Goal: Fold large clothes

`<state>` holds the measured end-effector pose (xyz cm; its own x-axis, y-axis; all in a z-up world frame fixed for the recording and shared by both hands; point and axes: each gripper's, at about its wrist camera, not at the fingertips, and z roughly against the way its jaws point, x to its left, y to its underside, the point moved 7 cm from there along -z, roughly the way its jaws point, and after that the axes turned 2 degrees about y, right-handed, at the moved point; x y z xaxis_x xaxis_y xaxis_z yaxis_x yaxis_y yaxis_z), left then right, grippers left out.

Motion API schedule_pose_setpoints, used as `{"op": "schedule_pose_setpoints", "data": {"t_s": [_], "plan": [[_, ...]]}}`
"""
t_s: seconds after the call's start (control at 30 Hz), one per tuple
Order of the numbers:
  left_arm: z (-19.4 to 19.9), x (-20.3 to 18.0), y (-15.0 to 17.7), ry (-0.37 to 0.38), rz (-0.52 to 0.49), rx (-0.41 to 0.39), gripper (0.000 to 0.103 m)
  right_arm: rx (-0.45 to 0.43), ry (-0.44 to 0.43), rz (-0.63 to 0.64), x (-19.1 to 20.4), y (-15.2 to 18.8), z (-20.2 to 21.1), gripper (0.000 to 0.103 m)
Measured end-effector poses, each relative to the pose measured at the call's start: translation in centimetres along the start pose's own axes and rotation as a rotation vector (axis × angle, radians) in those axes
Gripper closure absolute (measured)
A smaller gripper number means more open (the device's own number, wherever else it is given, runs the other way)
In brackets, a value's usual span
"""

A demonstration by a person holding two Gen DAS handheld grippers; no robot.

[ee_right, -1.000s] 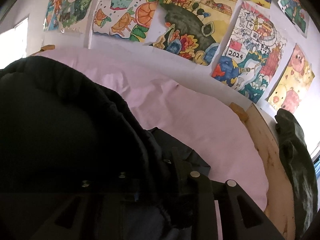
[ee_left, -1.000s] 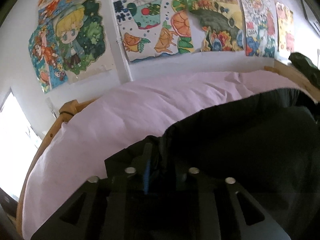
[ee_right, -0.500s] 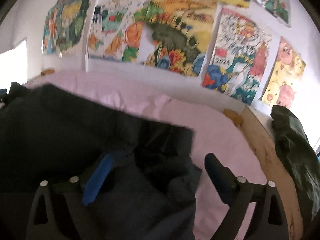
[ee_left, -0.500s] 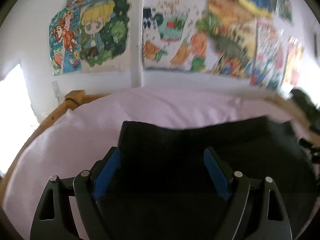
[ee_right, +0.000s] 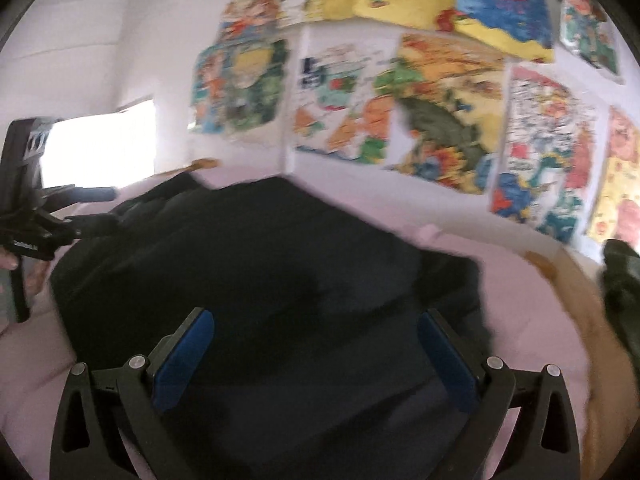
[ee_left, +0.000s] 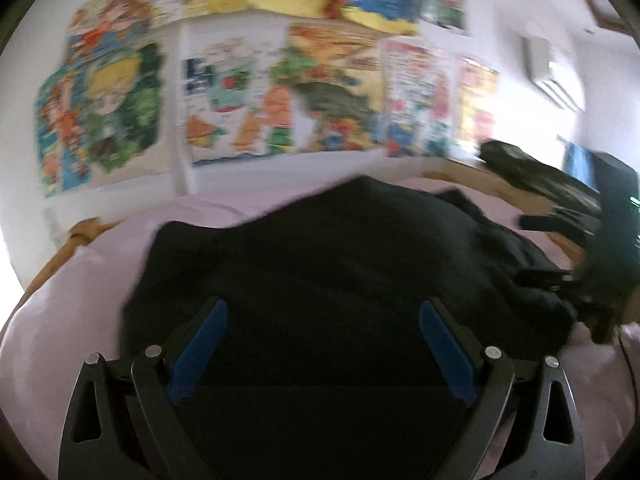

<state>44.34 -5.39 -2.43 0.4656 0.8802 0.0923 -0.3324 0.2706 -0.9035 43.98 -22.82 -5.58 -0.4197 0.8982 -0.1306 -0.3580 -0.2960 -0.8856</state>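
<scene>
Black soft garment (ee_left: 340, 260) lumpy on pink sheet (ee_left: 80, 300) | both grippers' fingers (ee_left: 200, 344) released

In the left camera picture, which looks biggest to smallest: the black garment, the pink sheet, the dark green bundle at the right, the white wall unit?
1. black garment
2. pink sheet, partly covered, so unsure against the garment
3. dark green bundle
4. white wall unit

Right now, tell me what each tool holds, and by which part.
Nothing. The left tool and the right tool are both open above the dark garment, with no cloth between their fingers.
</scene>
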Motion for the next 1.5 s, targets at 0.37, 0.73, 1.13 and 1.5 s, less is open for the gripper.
{"op": "schedule_pose_setpoints", "data": {"t_s": [0.37,0.73,1.13,1.5], "plan": [[-5.0,-1.8,1.1,0.001,-0.066,0.078,0.005,0.057,0.002,0.011,1.0,0.4,-3.7,0.000],[-8.0,2.5,-0.5,-0.046,0.092,0.114,0.003,0.120,0.025,-0.121,-3.0,-2.2,-8.2,0.000],[-13.0,9.1,-1.8,-0.055,0.315,0.236,0.001,0.250,-0.016,-0.300,-7.6,-3.1,-14.5,0.000],[-15.8,11.0,0.8,0.035,0.358,0.325,0.001,0.369,-0.123,-0.376,-8.2,0.4,-18.8,0.000]]}}
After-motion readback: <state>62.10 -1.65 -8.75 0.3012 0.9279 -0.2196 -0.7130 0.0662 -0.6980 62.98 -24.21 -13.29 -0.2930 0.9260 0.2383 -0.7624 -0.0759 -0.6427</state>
